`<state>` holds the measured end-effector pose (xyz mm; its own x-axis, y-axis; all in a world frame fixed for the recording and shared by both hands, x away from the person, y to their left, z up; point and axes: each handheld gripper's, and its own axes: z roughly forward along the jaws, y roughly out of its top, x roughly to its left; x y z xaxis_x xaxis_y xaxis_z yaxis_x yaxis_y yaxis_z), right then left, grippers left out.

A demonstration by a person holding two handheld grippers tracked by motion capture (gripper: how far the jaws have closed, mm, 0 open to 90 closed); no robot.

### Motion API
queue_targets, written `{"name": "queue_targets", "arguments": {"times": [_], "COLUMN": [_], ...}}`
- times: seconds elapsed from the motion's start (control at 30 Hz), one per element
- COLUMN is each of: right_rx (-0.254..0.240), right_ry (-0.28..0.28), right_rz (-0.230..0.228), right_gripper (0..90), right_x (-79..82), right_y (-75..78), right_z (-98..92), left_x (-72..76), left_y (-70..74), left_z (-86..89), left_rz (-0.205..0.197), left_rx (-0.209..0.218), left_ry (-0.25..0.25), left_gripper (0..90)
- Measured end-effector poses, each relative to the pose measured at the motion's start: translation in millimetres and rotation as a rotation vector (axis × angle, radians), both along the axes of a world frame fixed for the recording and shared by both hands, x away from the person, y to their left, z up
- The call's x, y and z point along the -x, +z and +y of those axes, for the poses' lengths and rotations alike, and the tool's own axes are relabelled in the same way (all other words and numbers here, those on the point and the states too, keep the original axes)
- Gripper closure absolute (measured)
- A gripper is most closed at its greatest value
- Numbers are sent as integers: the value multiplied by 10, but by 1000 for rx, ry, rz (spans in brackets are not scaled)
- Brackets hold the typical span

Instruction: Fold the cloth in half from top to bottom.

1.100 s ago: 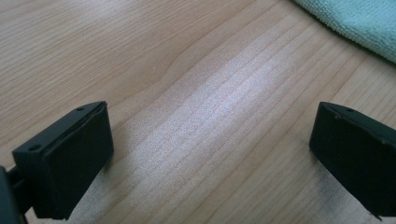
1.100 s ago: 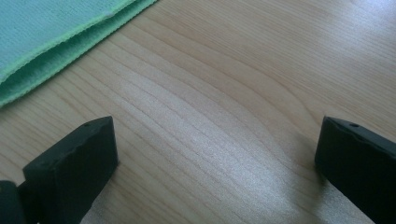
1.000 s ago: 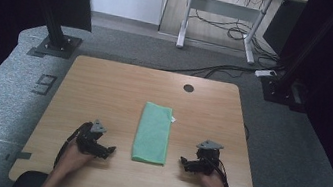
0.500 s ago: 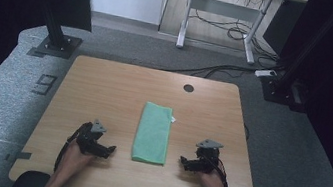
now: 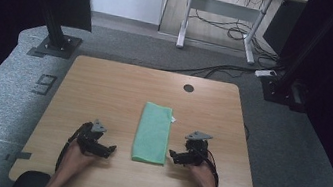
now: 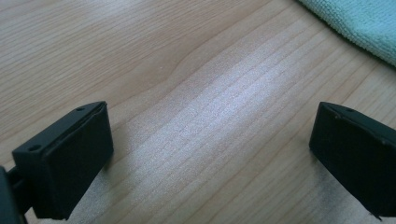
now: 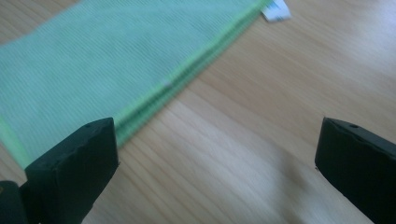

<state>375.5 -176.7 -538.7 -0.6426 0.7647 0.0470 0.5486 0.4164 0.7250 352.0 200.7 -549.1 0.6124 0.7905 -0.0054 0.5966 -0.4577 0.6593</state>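
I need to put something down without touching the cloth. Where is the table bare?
Bare wood runs along the far edge of the table, between the green cloth and the round hole, and down both side strips. It is tight near the front: the left claw and right claw, both open, flank the cloth's near end.

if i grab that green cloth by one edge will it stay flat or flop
The green cloth will probably flop: it looks like soft towelling, folded in layers that show along its edge, so these may fall open. It likely weighs little. Pushed, it would probably bunch up on the wooden table rather than slide.
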Motion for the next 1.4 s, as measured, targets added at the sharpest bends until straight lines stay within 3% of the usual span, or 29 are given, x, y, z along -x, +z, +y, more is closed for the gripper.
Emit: {"name": "queue_targets", "arguments": {"times": [0.3, 0.6, 0.9, 1.07, 1.3, 1.4], "right_rx": [17, 70, 51, 56, 55, 51], "right_ry": [7, -26, -12, 7, 14, 12], "right_rz": [-8, 11, 14, 16, 12, 11], "right_gripper": [0, 0, 0, 0, 0, 0], "right_x": [-231, -398, -289, -178, -75, -51], "right_y": [53, -116, -143, -140, -144, -148], "right_z": [372, 585, 543, 527, 511, 506], "left_x": [-1, -4, -21, -56, -225, -340], "left_y": [0, 0, 13, 74, 206, 226], "left_z": [0, -2, -60, -180, -401, -538], "left_rz": [0, 0, 8, -9, -34, -39], "left_rx": [0, 0, -6, 11, 57, 56], "left_ry": [0, 1, 30, 11, -20, -33], "left_gripper": [0, 0, 0, 0, 2, 2]}}
